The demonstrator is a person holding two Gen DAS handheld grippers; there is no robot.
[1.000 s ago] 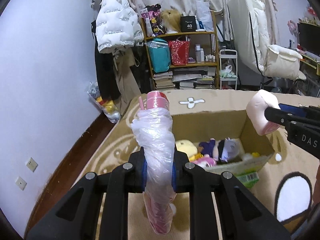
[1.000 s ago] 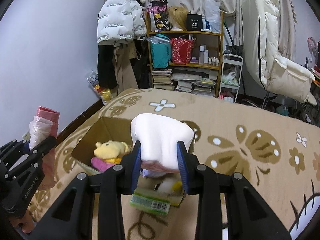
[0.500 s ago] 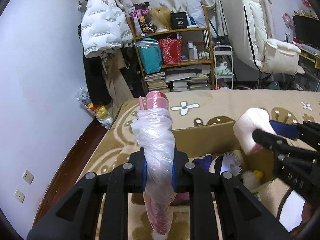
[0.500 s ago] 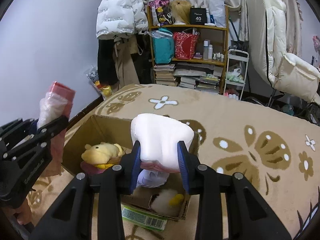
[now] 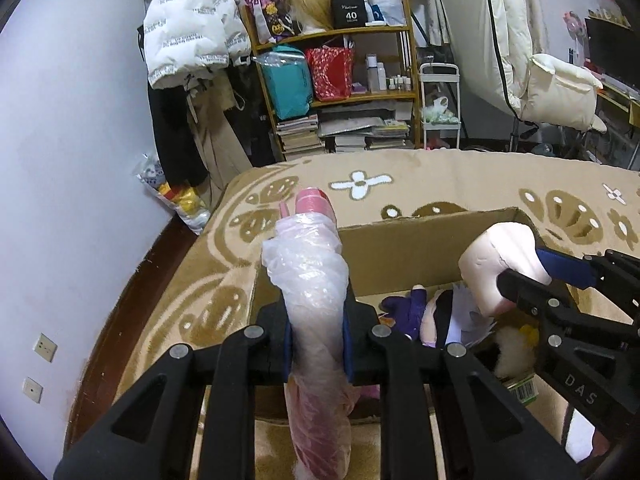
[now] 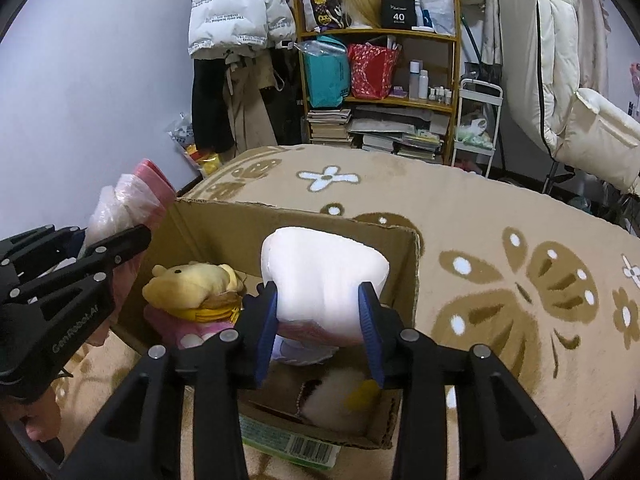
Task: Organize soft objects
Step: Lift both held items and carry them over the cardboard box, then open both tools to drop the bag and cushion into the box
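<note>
Soft toys are filling the open cardboard box (image 6: 224,224) at the centre of the right wrist view, and two more pieces are hanging over it. Low in the middle of that view, the right gripper (image 6: 320,316) is pinching a white plush block (image 6: 324,272) between its blue pads, jaws set fairly wide around the block's lower half. The block is bulging above the pads, so it looks light and squashy; a hold at mid-body, as here, seems safest, since a corner would probably fold and slip out.

At the lower centre of the left wrist view, the left gripper (image 5: 318,344) is clamping a pink roll in a clear plastic bag (image 5: 308,276), jaws narrow, gripping it near the middle of its length. The roll is standing nearly upright over the box's near wall. The film looks slick, so the pads are likely biting into loose wrap rather than the roll itself.

Inside the box, a yellow bear plush (image 6: 192,284) is lying at the left, a purple-and-black doll (image 5: 432,312) is lying mid-floor, and a fluffy white chick plush (image 6: 340,404) is sitting directly beneath the white block.
</note>
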